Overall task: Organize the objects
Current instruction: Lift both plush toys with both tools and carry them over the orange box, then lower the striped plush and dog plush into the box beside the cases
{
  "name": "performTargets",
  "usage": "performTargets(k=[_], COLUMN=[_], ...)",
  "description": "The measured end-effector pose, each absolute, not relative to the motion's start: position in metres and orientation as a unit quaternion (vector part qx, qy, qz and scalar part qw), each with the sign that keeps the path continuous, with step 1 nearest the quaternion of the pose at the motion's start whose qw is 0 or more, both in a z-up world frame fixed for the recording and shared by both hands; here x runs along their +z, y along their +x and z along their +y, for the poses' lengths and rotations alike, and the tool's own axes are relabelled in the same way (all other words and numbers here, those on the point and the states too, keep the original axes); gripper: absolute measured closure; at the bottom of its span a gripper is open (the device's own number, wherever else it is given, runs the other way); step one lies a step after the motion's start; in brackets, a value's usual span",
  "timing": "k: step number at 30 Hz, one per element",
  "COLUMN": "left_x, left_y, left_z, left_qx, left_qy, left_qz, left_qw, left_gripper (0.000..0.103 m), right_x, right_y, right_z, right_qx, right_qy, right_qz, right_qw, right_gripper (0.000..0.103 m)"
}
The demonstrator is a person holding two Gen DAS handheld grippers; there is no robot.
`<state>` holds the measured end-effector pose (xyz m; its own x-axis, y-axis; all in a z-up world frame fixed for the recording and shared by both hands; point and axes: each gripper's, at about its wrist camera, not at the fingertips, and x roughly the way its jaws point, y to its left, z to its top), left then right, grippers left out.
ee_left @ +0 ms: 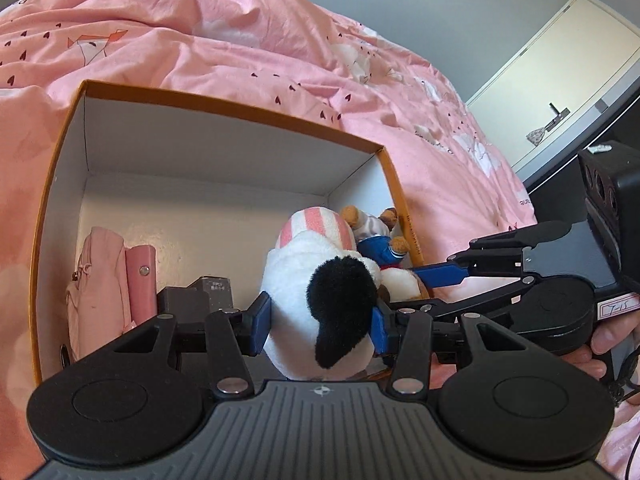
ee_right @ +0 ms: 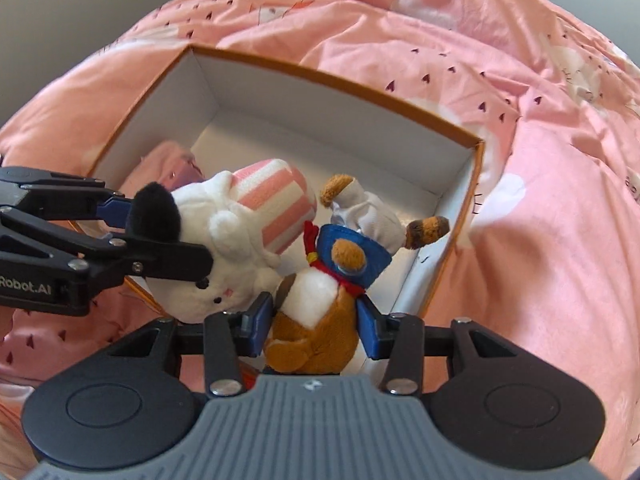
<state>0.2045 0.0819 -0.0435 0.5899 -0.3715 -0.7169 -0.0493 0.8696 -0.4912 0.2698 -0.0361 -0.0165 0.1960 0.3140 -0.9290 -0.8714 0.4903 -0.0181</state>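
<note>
Pink bedding (ee_left: 248, 48) surrounds the orange box (ee_left: 236, 102) as my left hand-held gripper (ee_left: 320, 326) clamps a white plush (ee_left: 320, 280) and my right hand-held gripper (ee_right: 316, 322) a brown one (ee_right: 316, 320), above the box; both soft, light, best pinched mid-body.

Two plush toys show, one white with black ears and a pink-striped hat (ee_right: 240, 232) and one brown in blue clothing (ee_right: 320, 312), plus one white-lined orange cardboard box (ee_left: 224, 152), one pink fabric pouch (ee_left: 100, 280), one pink wallet (ee_left: 142, 280) and two black two-finger grippers (ee_left: 320, 324) (ee_right: 316, 326).
</note>
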Motion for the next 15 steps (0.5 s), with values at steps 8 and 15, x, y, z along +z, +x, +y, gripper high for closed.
performTargets(k=[8,15], left_x=[-0.059,-0.058], left_y=[0.205,0.211], left_z=[0.075,0.057], left_qx=[-0.059,-0.059], left_qy=[-0.204,-0.135], left_qz=[0.465,0.484], left_qw=[0.859,0.863], left_gripper=[0.048,0.048], right_x=[-0.041,-0.069], right_y=[0.283,0.296], right_z=[-0.015,-0.009], right_qx=[0.418,0.411], right_qy=[-0.301,-0.293], right_qz=[0.515,0.552], right_qw=[0.685,0.664], right_gripper=[0.057,0.057])
